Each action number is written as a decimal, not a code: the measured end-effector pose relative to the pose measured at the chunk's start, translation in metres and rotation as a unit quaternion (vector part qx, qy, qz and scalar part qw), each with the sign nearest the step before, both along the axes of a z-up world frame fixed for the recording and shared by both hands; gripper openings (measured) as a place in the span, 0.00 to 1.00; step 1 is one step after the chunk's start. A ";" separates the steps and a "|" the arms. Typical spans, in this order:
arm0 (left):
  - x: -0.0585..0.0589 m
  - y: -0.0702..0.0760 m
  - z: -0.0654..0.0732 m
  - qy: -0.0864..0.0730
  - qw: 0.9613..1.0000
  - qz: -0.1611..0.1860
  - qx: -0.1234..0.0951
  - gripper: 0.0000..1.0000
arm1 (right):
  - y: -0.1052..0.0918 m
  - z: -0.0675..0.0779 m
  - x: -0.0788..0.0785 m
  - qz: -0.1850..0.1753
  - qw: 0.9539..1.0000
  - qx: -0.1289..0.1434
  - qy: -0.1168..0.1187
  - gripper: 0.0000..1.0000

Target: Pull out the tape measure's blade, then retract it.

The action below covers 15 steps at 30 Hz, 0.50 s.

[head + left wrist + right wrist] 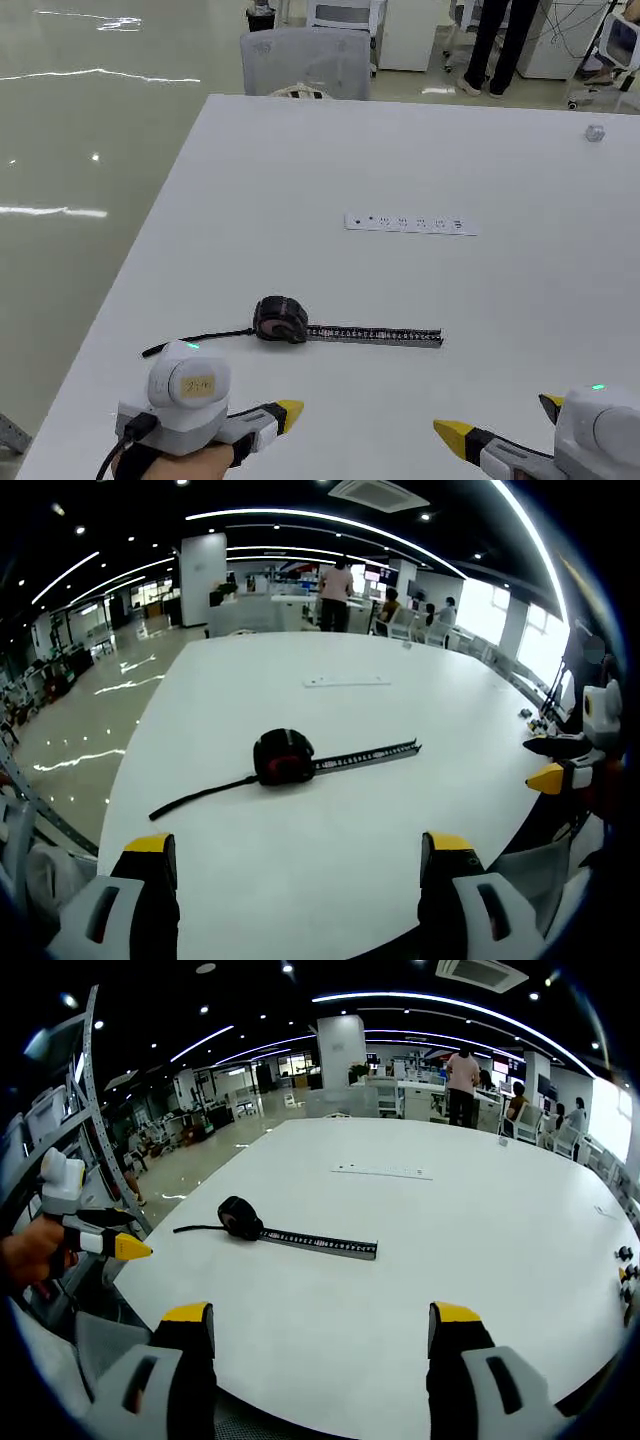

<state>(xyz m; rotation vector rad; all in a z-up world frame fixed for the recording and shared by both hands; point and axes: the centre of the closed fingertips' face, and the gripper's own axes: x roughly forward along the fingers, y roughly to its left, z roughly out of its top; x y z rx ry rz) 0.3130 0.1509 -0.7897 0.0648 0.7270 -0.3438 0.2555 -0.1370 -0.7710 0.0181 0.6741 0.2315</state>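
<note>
Black tape measure [281, 319] lying lower centre of head view on white table [300, 180], blade [375, 335] drawn out rightward, strap [195, 340] trailing left; left gripper [298, 846] and right gripper [322, 1314] below it, jaws wide apart, holding nothing

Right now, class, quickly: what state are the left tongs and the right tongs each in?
Left tongs: open, holding nothing.
Right tongs: open, holding nothing; the tape measure lies apart from both.
</note>
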 end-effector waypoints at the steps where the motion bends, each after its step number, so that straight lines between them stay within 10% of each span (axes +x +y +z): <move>1: 0.000 -0.001 -0.001 0.002 1.000 0.000 -0.001 0.98 | 0.000 0.000 0.000 0.001 1.000 -0.001 0.001 0.90; 15: 0.005 -0.009 -0.001 0.007 1.000 0.005 0.002 0.95 | 0.000 -0.008 0.006 0.010 1.000 -0.004 0.012 0.90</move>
